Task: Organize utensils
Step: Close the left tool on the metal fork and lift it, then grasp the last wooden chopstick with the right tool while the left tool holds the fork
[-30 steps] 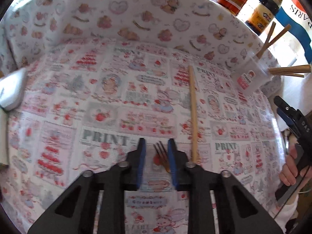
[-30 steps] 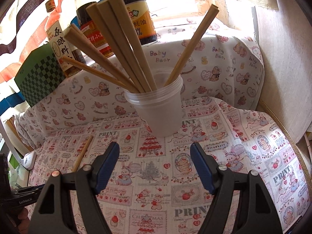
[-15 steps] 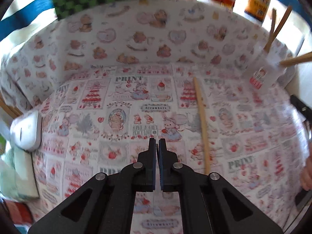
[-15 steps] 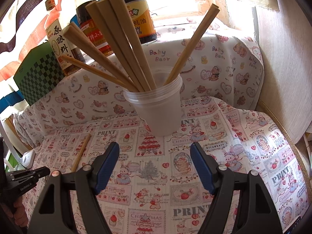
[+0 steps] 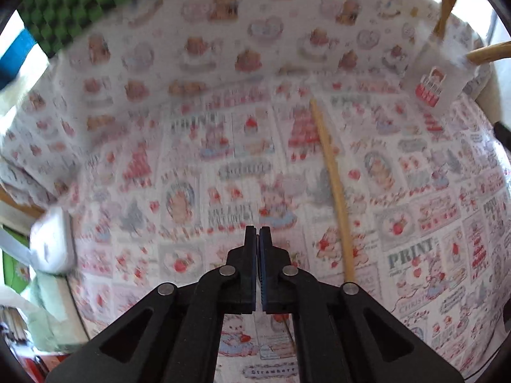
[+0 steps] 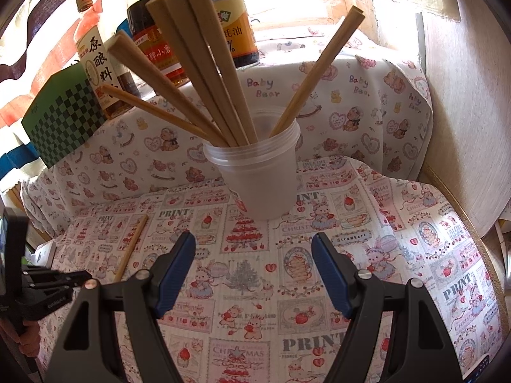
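Patterned cloth covers the desk, sauce bottles (image 6: 220, 16) at the back. Left tool (image 5: 258, 239) has just snapped shut, and whether it caught that fork can't be told. One chopstick (image 5: 332, 178) lies loose beside it; cup (image 6: 258, 175) sits ahead of the wide-open, empty right tool (image 6: 254, 271).

Home kitchen or dining corner. Indicated by printed tablecloth (image 6: 367, 287) over table, sauce bottles (image 6: 233, 19) along back edge, plastic cup (image 6: 262, 178) holding wooden chopsticks (image 6: 204, 60).
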`<state>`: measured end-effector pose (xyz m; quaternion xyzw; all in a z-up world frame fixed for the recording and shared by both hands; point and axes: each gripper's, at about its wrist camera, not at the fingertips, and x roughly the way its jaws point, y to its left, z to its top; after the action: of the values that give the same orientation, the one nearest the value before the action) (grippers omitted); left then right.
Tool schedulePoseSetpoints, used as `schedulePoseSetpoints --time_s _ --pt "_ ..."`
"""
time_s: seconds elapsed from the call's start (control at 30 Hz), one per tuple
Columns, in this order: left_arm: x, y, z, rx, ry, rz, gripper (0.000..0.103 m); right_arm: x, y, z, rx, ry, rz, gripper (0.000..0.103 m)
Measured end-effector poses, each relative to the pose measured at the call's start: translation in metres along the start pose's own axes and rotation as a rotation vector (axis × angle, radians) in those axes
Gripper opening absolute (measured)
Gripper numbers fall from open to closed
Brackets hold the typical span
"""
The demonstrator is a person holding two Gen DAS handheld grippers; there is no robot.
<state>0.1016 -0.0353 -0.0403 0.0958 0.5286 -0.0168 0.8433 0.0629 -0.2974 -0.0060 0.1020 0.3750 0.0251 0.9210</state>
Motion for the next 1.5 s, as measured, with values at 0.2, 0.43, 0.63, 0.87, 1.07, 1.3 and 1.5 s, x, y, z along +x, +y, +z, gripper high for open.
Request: schedulePoseSetpoints --time_s 0.2,0.43,0.63,0.87,1.07,1.3,1.5 --pt "-0.056 0.000 0.013 -0.021 -0.177 -0.013 0.001 0.002 -0.001 0.000 -0.001 0.005 -0.005 0.073" --pt "-0.082 -0.004 0.027 -0.014 -0.287 0.037 0.001 0.002 -0.001 0.000 -0.004 0.003 -0.009 0.073" --pt "-0.098 -0.013 0.018 0.021 -0.493 0.133 0.001 0.003 0.000 0.000 -0.010 0.001 -0.005 0.073" --pt "-0.093 0.011 0.004 -0.008 -0.681 0.046 0.001 -0.001 0.009 -0.004 -0.061 -0.033 0.012 0.073" --pt "-0.105 0.032 -0.013 -0.126 -0.806 0.025 0.001 -0.009 0.024 -0.010 -0.120 -0.051 0.059 0.073" --pt "-0.121 0.053 -0.020 -0.183 -0.830 0.031 0.001 -0.006 0.055 -0.017 -0.178 0.009 0.136 0.061" --pt "-0.107 0.070 -0.015 -0.249 -0.763 0.048 0.001 0.010 0.099 -0.012 -0.199 0.125 0.179 0.041"
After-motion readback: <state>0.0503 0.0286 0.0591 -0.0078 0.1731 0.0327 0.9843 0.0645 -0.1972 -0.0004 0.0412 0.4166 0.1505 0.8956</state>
